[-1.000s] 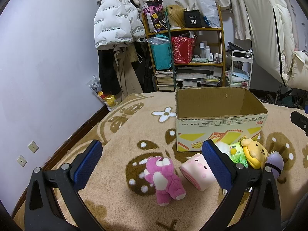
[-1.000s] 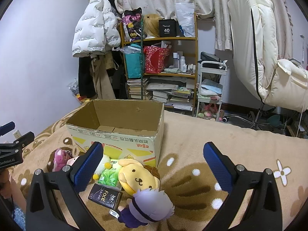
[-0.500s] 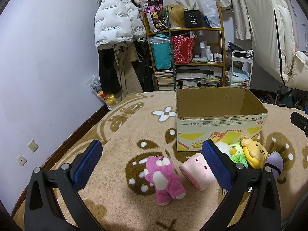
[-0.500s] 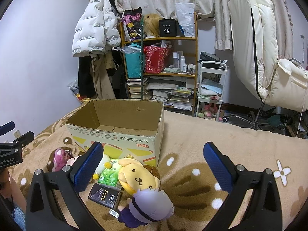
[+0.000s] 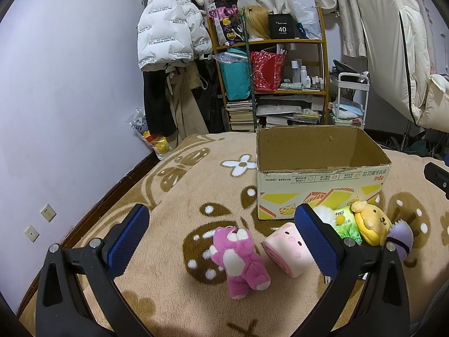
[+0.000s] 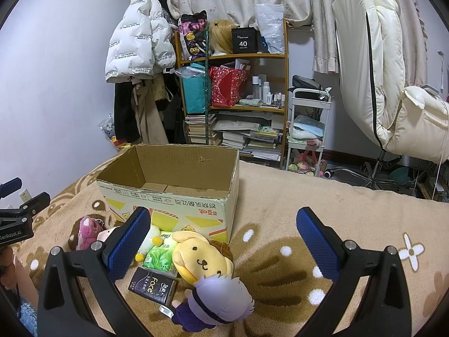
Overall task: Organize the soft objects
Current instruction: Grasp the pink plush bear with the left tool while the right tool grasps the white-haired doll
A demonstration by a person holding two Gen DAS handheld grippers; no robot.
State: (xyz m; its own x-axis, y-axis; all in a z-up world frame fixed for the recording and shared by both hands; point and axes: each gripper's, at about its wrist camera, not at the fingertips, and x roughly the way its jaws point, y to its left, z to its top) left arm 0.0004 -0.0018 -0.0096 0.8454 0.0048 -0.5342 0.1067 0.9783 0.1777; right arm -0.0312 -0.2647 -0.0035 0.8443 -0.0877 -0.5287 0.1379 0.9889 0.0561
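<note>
Plush toys lie on the patterned blanket [image 5: 174,289] before the open cardboard box [image 6: 179,188], which holds nothing: pink bear [image 5: 240,255] on its back, head toward the box; pink roll [image 5: 286,250] on its side; yellow dog [image 6: 200,258] beside purple-haired doll [image 6: 216,303]. Left tool [image 5: 221,241] and right tool [image 6: 221,241] both spread wide, gripping nothing

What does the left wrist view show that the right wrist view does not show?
Only the left wrist view shows the whole pink bear lying on the carpet and two wall sockets. Only the right wrist view shows the black Face packet, the box floor, with no toys on the part in view, and the white flower in the carpet at right. Both show the cardboard box, the yellow dog plush, the green packet and open tongs.
</note>
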